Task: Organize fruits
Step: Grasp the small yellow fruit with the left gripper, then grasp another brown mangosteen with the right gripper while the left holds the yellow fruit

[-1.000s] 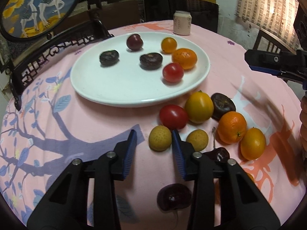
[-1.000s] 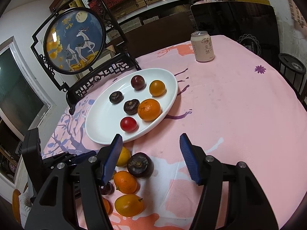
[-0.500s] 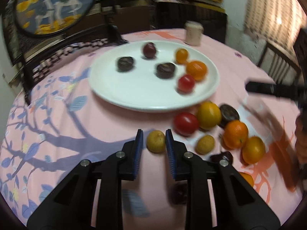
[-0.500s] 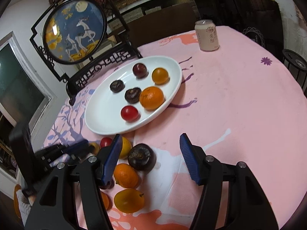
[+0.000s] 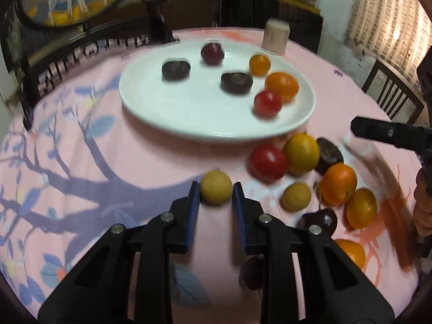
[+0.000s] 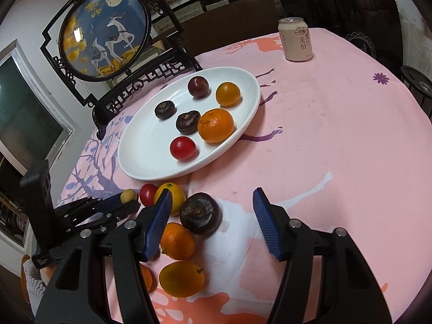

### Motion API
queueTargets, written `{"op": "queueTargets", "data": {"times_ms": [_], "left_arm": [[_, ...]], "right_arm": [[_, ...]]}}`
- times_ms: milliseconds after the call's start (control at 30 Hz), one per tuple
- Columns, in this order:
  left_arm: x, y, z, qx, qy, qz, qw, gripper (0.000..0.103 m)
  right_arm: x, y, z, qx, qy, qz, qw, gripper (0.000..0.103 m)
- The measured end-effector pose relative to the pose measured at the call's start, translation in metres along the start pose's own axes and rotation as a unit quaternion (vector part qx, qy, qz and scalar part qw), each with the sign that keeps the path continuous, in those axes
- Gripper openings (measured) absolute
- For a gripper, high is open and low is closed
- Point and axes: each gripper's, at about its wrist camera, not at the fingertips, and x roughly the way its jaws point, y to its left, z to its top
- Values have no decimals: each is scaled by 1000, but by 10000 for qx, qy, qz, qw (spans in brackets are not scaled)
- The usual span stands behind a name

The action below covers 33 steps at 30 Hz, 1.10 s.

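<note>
My left gripper (image 5: 216, 193) is shut on a small tan longan (image 5: 216, 191), also seen as the longan (image 6: 128, 196) at the tips of the left gripper (image 6: 127, 202) in the right wrist view. The white plate (image 5: 167, 110) holds several fruits: an orange (image 5: 282, 85), a red tomato (image 5: 267, 103) and dark ones. Loose fruit lies right of the longan: a red tomato (image 5: 267, 163), a yellow fruit (image 5: 301, 154), another longan (image 5: 295, 200). My right gripper (image 6: 212, 210) stands open over the cloth, a dark brown fruit (image 6: 201, 212) by its left finger.
A drink can (image 6: 295, 39) stands at the far side of the pink tablecloth (image 6: 337, 135). A round deer picture in a black stand (image 6: 104, 31) rises behind the plate (image 6: 243, 124). A chair (image 5: 391, 94) is at the right edge. A hand (image 5: 422, 208) holds the right tool.
My left gripper's jaws closed from wide apart onto the longan. The left view shifted, so the plate now sits further right. The right gripper stayed open and barely moved.
</note>
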Motion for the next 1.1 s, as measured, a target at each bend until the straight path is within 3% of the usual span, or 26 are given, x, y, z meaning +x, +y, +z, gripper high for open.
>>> {"op": "queueTargets", "data": {"times_ms": [367, 467, 633, 933, 1100], "left_arm": [[-2, 0, 0, -50, -47, 179, 9998, 25], [-1, -1, 0, -22, -36, 216, 9998, 25], [1, -3, 0, 16, -14, 257, 9997, 25], [1, -3, 1, 45, -15, 278, 9996, 25], [1, -3, 1, 59, -14, 292, 9996, 25]], "right_arm": [[10, 7, -5, -271, 266, -133, 9992, 62], [16, 11, -9, -435, 417, -238, 9979, 56], [25, 9, -8, -438, 498, -290, 9974, 55], [34, -9, -1, 86, 876, 386, 9954, 46], [17, -23, 3, 237, 533, -135, 9982, 45]]}}
